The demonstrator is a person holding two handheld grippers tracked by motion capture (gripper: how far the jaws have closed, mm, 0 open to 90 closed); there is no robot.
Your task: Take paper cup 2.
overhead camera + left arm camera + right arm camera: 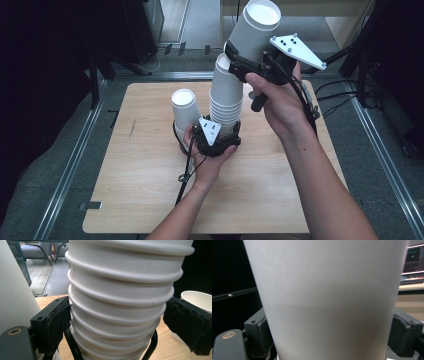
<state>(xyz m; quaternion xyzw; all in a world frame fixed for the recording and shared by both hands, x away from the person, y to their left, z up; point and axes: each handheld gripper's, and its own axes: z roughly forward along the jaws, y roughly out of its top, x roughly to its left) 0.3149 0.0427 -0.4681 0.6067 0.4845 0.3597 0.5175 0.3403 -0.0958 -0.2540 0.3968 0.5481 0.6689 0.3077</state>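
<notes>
Right gripper (239, 62) was clamped on one white paper cup (255, 30), held tilted in the air just above the top of the stack of cups (226, 97), so that cup looked already pulled free. Left gripper (220, 141) pinned the stack near its base on the wooden table (150, 200), left pad touching, the right pad apparently touching the rims too. One separated cup (185, 112) stood upside down beside the stack; I'd judge this an early stage: lifted cup not yet set down, most of the stack left.

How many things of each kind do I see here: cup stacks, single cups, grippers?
Cup stack: 1
Single cups: 3 (lifted cup, left cup, right cup)
Grippers: 2 (left gripper, right gripper)
Total: 6
</notes>
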